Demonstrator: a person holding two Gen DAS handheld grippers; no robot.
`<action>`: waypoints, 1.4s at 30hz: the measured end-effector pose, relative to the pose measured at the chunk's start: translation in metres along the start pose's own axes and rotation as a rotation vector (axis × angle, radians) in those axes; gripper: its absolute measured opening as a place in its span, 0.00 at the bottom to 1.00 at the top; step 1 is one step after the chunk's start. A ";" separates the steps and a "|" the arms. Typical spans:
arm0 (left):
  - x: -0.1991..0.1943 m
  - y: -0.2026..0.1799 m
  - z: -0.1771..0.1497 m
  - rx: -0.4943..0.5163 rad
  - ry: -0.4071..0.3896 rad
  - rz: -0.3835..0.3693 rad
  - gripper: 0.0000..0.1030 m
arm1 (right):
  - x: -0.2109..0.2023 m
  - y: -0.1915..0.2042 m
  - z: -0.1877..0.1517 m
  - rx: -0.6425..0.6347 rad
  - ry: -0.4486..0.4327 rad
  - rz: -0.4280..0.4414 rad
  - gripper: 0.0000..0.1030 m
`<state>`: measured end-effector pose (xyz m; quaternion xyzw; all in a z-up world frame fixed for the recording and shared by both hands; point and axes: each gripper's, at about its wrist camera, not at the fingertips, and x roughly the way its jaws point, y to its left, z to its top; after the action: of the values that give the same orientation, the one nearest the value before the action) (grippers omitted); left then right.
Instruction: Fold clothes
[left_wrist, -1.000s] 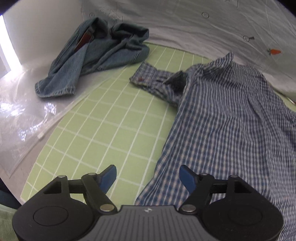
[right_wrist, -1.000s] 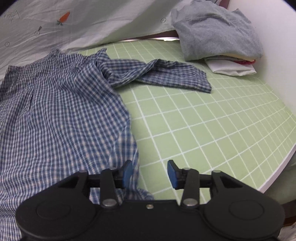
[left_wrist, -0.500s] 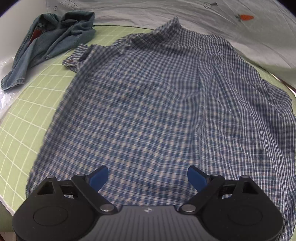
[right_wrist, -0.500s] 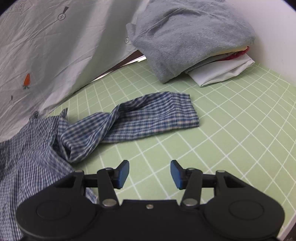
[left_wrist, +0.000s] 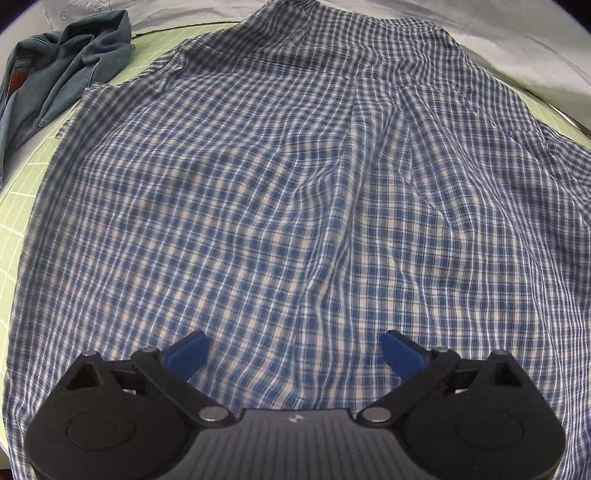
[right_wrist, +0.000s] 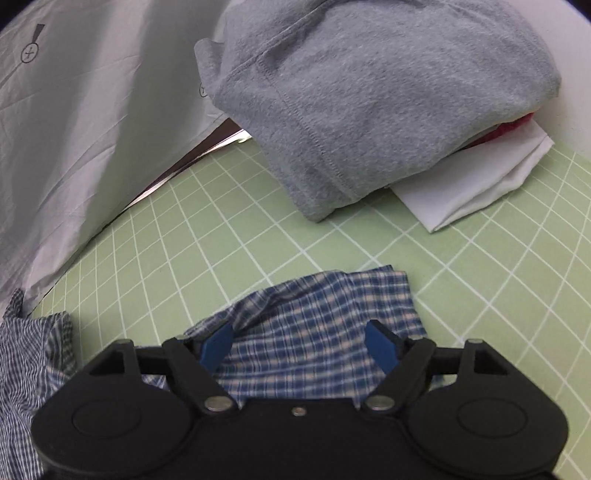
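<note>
Lying spread back-up on the green grid mat (right_wrist: 229, 236), plaid shirt (left_wrist: 280, 192). Since a second ago, right gripper (right_wrist: 301, 345) advanced over the sleeve (right_wrist: 317, 314), jaws widened; left gripper (left_wrist: 293, 354) wide over the body. Sleeve fold likely next.

Blue-white checked shirt (left_wrist: 295, 184) — green gridded mat (right_wrist: 258, 236)

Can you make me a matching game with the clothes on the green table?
Things:
1. plaid shirt
2. denim garment
3. grey sweatshirt
4. plaid sleeve

States:
A. on top of a folded stack
B. crumpled at the mat's far left
C. between the open right gripper fingers
D. spread flat under the open left gripper

Pairs: 1-D, 2-B, 3-A, 4-C
</note>
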<state>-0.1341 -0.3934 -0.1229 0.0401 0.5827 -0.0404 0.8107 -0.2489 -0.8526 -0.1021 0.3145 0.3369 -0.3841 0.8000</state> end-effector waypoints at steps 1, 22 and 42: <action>0.001 -0.001 0.001 0.001 -0.003 -0.002 1.00 | 0.006 0.004 0.003 0.009 0.006 0.006 0.77; -0.005 -0.008 0.001 0.018 -0.076 -0.011 1.00 | -0.113 -0.025 -0.038 -0.072 -0.253 -0.009 0.03; -0.010 -0.010 0.001 -0.005 -0.093 -0.001 1.00 | -0.055 -0.120 -0.078 0.024 -0.065 -0.300 0.70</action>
<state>-0.1374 -0.4033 -0.1135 0.0358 0.5444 -0.0412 0.8371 -0.3973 -0.8318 -0.1337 0.2579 0.3493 -0.5132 0.7404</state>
